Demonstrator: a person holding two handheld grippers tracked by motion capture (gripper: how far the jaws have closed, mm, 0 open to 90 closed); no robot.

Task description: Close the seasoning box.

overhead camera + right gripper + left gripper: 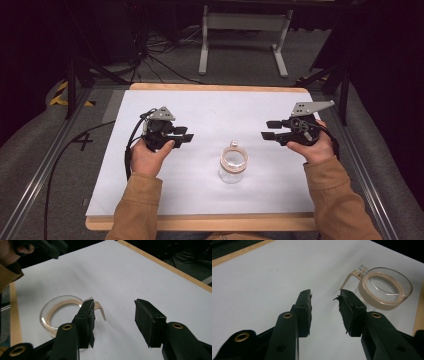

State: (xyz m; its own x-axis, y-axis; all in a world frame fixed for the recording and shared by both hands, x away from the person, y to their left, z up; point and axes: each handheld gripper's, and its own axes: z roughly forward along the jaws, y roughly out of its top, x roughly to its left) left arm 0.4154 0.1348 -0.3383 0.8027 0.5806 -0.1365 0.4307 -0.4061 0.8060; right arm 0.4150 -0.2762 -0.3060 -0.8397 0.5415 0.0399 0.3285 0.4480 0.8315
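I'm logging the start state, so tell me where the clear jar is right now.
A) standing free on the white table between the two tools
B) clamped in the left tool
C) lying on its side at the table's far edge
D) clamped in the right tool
A: the clear jar stands upright on the white table, apart from the left tool and the right tool, both open and empty.

The table has a plain white top edged by a pale wood border. On it, the jar is clear glass with a beige, tan-pink ring and clasp around its mouth. The left gripper and the right gripper are black, each topped by a grey three-cornered plate, and brass-coloured rivets dot their jaws in the gripper views. The sleeves are mustard brown. The floor is grey carpet, with a yellow-and-black striped marking at the left.
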